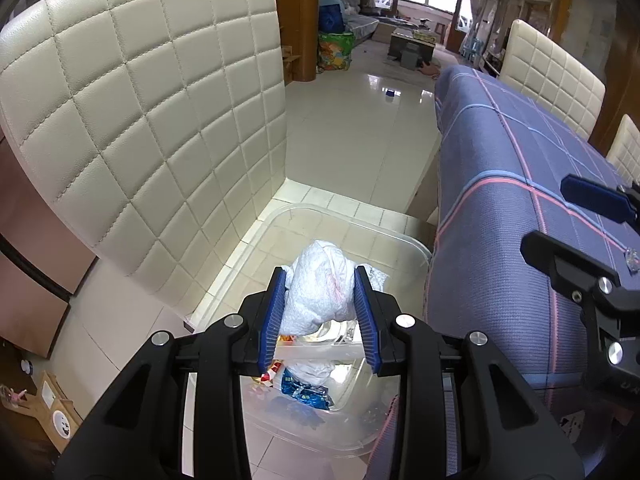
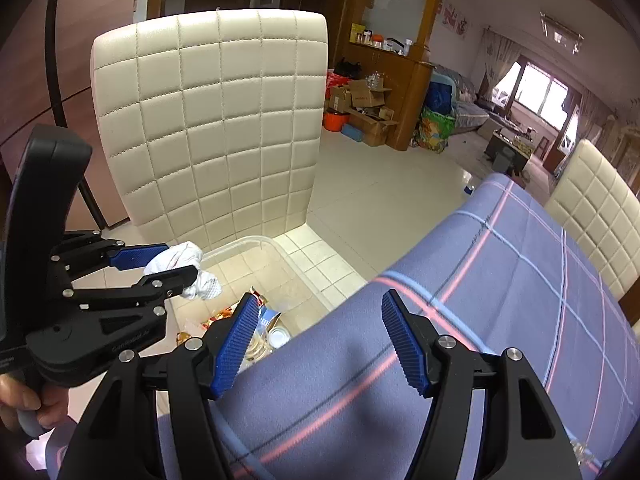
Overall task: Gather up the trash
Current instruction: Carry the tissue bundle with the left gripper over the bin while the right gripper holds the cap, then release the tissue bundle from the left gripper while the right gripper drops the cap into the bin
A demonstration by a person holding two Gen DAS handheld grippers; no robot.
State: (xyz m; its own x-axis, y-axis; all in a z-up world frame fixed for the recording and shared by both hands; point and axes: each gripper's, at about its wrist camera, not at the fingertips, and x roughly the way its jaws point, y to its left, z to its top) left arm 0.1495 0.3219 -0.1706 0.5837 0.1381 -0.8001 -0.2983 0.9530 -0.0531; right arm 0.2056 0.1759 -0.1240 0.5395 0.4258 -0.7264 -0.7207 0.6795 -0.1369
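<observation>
A: Holding crumpled white tissue wad [image 1: 320, 284] between clenched pads, left gripper [image 1: 320, 312] hangs above clear plastic bin [image 1: 404, 240].

B: Right gripper [image 2: 320, 344] released, empty, over blue plaid tablecloth [image 2: 500, 280].

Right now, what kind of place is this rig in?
Most likely a home, in an open dining and living area. A table under a plaid cloth has quilted cream chairs around it, a sofa sits by a curtained window further back, and cardboard boxes are piled by a wooden cabinet.
</observation>
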